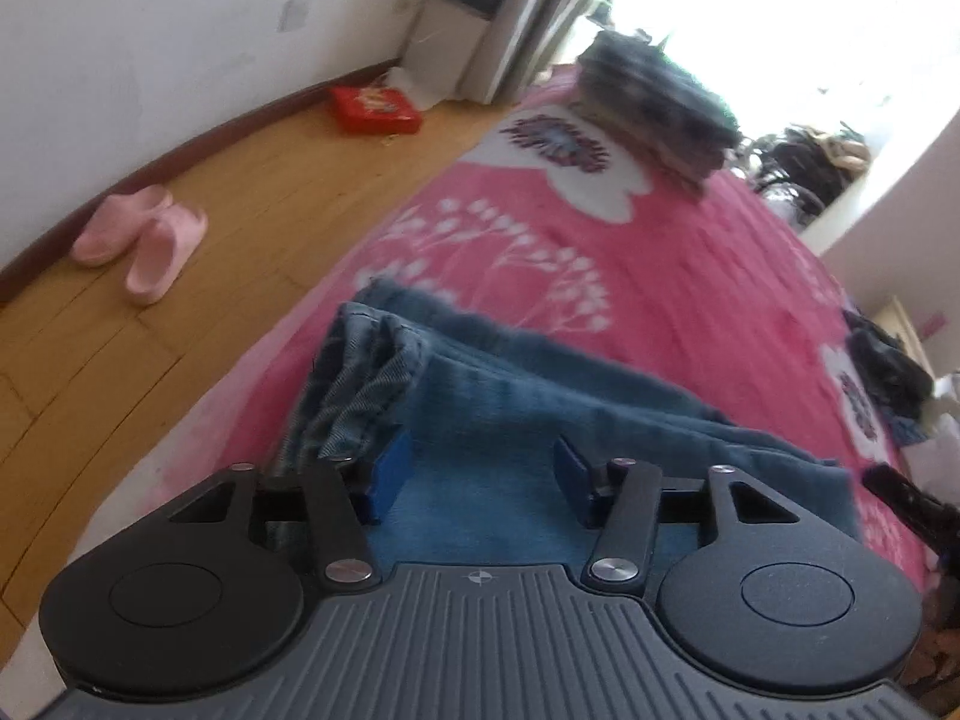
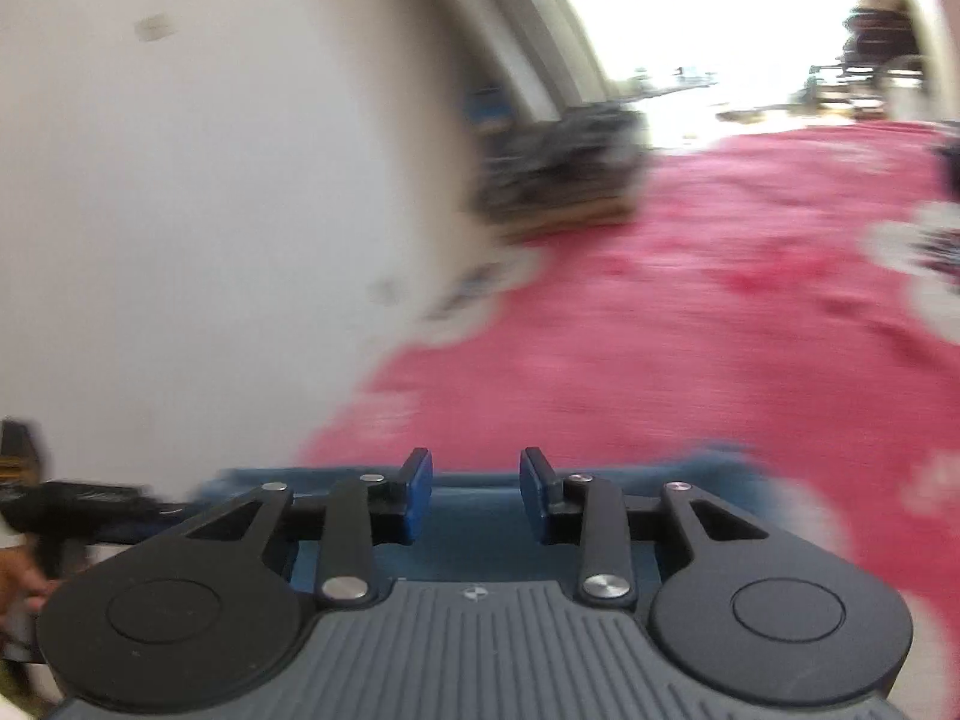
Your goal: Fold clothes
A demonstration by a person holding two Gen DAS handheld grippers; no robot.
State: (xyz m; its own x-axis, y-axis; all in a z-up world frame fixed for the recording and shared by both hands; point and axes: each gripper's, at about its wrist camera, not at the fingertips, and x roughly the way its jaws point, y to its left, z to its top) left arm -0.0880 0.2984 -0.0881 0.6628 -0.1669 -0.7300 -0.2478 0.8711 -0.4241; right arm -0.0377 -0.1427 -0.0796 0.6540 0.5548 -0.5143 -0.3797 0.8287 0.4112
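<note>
Folded jeans [image 1: 480, 396] lay near the left edge of the pink floral bed cover [image 1: 690, 252]. Left gripper [image 1: 482, 468] hovered over the denim, jaws apart, holding nothing; right gripper [image 2: 475, 483], likewise parted and empty, above the jeans' edge. Risked, by appearance: pinching one layer only and undoing the fold, or nudging the bundle off the bedside. Beyond: stacked clothes [image 1: 654, 102] at the far edge, wooden floor [image 1: 198, 228], pink slippers [image 1: 144, 240], red box [image 1: 375, 110].
</note>
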